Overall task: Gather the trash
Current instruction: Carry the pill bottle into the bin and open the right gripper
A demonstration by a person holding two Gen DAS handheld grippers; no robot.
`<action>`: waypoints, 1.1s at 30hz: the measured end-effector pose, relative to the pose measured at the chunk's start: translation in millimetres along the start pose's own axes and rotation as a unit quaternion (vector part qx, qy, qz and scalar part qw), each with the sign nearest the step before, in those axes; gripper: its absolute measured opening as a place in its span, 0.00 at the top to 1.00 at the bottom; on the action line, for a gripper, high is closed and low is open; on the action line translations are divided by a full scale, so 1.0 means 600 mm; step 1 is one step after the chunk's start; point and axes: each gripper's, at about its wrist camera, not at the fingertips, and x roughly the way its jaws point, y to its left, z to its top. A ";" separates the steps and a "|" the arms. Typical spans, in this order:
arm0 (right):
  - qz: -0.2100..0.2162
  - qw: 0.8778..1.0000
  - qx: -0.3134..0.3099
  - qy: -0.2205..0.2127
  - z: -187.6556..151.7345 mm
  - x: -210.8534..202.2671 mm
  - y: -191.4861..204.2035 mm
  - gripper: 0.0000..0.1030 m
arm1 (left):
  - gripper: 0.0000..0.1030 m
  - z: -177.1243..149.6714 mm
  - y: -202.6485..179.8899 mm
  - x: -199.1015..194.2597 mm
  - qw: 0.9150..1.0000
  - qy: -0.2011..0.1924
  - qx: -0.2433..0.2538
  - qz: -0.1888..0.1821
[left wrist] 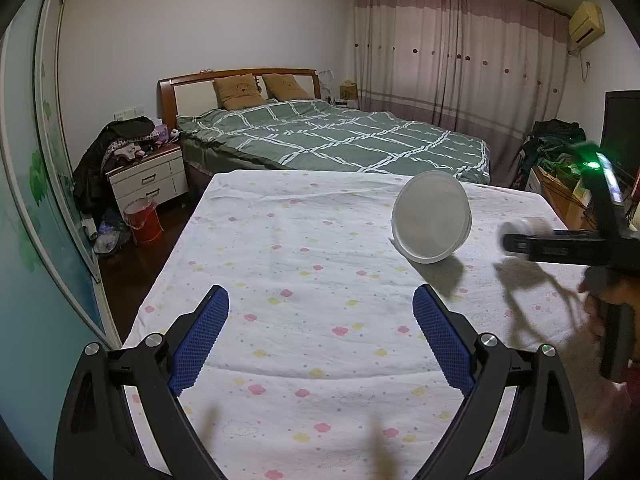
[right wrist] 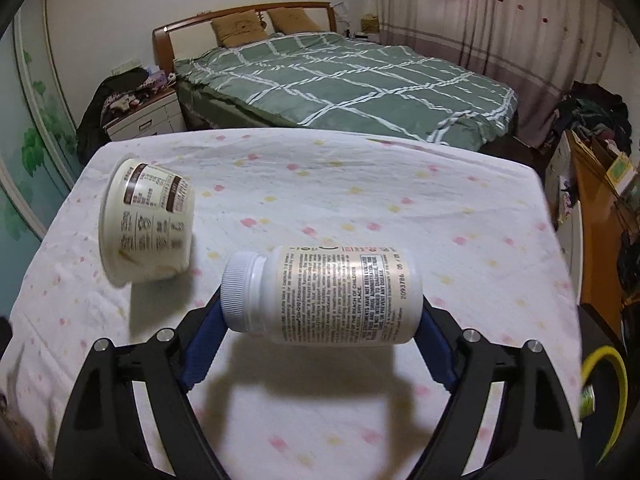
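I've got the pill bottle (right wrist: 320,296) clamped in my right gripper (right wrist: 320,320) — jaws closed on its two ends, cap against the left blue pad, base against the right one. It hangs above the flowered tablecloth (right wrist: 360,208), clear of the surface, with its shadow below. Long axis runs sideways across the right wrist view, roughly level, white ribbed cap pointing to the left, toward the tub; printed label faces the camera.

My left gripper (left wrist: 320,340) is spread wide and holds nothing — blue pads (left wrist: 200,340) well apart over bare cloth at the near end of the table.

The ice-cream-style tub (right wrist: 148,224) lies tipped on its side on the cloth, untouched. In the left wrist view the tub (left wrist: 432,218) shows a flat round whitish face toward my left camera — I cannot tell whether that is a lid or the bare inside. Its axis is tilted, pointing from the far right of the table back toward the near left.

Progress, as I judge it: one piece of trash is picked up and in the air, not yet dropped anywhere; the tub is left to collect. A red bucket (left wrist: 142,220) with a liner stands on the floor by the nightstand (left wrist: 148,180), well apart from the table — possibly the bin, I can't be sure. No other trash shows on the cloth.
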 end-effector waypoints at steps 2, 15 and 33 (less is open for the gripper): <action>-0.004 1.000 0.012 -0.008 -0.013 -0.025 -0.028 0.23 | 0.11 0.000 0.000 -0.001 1.000 -0.001 0.001 0.000; -0.157 0.973 0.164 -0.037 -0.165 -0.184 -0.319 0.23 | 0.11 0.001 -0.001 -0.002 1.000 0.001 0.006 0.002; -0.208 0.941 0.267 -0.008 -0.267 -0.182 -0.462 0.20 | 0.11 0.019 -0.074 -0.011 0.998 -0.004 0.066 -0.020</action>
